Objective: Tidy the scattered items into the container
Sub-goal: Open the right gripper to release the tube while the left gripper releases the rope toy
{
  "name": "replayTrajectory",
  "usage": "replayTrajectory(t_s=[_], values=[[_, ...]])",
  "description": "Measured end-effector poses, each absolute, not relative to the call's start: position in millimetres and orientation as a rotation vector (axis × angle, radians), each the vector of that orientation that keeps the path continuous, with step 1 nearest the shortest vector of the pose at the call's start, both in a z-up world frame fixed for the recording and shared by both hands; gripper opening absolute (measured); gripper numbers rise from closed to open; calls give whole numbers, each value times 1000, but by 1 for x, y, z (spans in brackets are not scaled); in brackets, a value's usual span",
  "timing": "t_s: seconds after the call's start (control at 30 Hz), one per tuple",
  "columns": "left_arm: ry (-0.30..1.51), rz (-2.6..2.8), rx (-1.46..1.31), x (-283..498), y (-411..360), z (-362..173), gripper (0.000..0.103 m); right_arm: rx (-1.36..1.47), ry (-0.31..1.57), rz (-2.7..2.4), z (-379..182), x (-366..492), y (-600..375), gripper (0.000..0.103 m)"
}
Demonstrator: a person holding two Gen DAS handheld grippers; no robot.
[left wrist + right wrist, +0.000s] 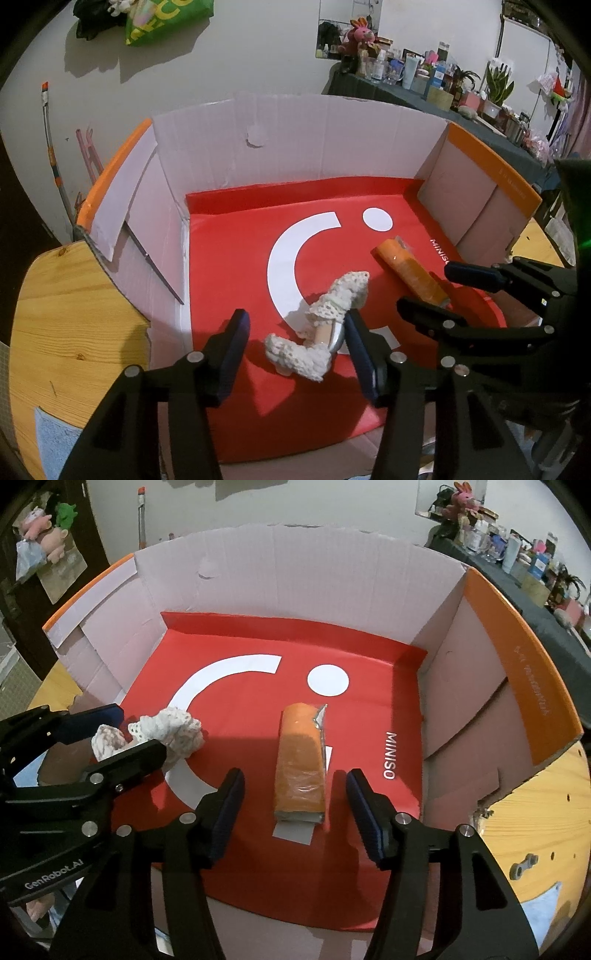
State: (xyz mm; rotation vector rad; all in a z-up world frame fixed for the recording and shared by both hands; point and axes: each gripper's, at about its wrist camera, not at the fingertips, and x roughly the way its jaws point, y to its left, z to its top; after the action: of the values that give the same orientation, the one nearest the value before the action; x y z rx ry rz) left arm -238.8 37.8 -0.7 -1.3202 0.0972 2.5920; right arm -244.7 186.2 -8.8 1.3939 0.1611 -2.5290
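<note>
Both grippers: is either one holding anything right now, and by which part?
Nothing is held. The left gripper is open around the lace-covered item; the right gripper is open astride the orange packet.

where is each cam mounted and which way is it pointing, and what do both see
Left wrist: sits on the left gripper, looking forward and down into the cardboard box at the lace-wrapped item; its own open fingers show, and the right gripper enters from the right.
Right wrist: sits on the right gripper, looking down at the orange packet; the left gripper enters from the left.
Shared: box, red liner, both items, both grippers.
</note>
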Motion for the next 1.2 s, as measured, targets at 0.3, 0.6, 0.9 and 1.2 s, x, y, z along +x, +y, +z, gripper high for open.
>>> replayTrajectory(t_s=[0.3,0.6,0.9,1.2], values=[[102,2597,-1302,-236,39,3,61,1383,177,-2542,-6,-242,187,61],[102,2590,-1291,-233,40,6,63,1385,190,-2549,-6,-242,186,66],[99,2588,-1276,-230,41,10,67,1377,199,-2555,-7,-242,188,66],[88,2590,-1265,-227,41,13,72,1367,211,-2561,-5,-239,189,66]])
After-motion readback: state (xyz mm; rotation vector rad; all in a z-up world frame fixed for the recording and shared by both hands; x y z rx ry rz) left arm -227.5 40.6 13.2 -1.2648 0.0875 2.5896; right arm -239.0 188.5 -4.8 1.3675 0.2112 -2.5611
